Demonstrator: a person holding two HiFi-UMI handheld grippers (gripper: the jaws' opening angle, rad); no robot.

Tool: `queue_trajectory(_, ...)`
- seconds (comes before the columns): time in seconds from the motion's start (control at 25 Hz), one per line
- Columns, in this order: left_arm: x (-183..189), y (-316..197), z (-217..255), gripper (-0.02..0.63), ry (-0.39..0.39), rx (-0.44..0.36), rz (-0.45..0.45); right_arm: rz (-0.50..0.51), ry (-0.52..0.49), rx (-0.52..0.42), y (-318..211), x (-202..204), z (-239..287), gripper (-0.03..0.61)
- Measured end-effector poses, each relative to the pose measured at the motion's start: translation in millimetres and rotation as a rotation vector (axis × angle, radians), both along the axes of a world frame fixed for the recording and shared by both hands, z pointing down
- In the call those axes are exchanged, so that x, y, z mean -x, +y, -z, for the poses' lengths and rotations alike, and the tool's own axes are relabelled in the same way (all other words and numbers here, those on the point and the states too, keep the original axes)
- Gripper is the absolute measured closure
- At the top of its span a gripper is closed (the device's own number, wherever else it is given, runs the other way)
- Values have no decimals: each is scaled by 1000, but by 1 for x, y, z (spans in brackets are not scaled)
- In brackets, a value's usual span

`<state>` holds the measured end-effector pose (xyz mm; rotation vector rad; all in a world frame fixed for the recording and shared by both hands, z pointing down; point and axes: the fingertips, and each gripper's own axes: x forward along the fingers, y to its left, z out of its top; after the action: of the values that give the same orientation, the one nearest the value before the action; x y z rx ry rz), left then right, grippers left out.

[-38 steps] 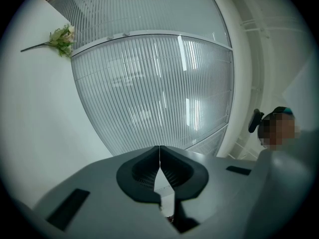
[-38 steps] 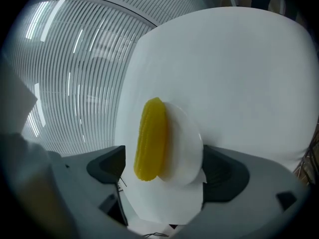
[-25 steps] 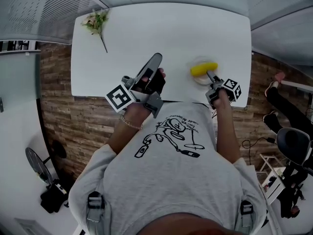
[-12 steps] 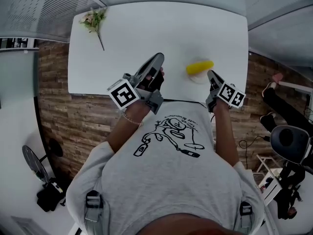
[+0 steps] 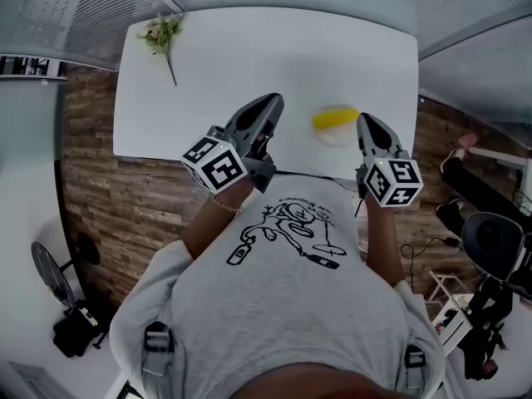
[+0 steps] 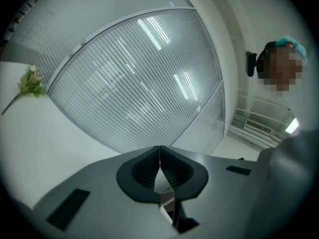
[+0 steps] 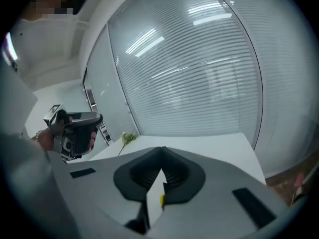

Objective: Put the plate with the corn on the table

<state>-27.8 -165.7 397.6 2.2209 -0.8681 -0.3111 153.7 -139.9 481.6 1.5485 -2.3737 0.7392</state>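
A yellow corn cob lies on a small white plate, which rests on the white table near its front edge. My right gripper hangs just right of the plate and above it, apart from it. Its jaws have just been closing and are shut with nothing between them. A yellow speck of the corn shows below them. My left gripper hovers left of the plate, also shut and holding nothing.
A flower sprig lies at the table's far left corner and also shows as a sprig in the left gripper view. Glass walls with blinds stand behind the table. Brick-patterned floor surrounds it.
My right gripper has left the plate's near edge, risen toward the camera and rolled. The plate and corn stay on the table. My left gripper has rolled a little.
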Motion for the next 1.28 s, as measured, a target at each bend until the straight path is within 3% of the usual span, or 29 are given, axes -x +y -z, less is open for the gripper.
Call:
queue_trajectory(0.32, -13, 11, 41, 592, -237, -236, -4, 54, 108, -177, 4, 13, 75, 571)
queue_trajectory(0.56, -20, 17, 66, 592, -336, -366, 3, 72, 129, -254, 10, 19, 114, 571)
queue_trajectory(0.8, -25, 21, 81, 592, -358, -420, 3, 103, 144, -332, 15, 29, 145, 571)
queue_trajectory(1.28, -24, 25, 112, 592, -380, -484, 19, 116, 141, -393, 24, 42, 186, 571)
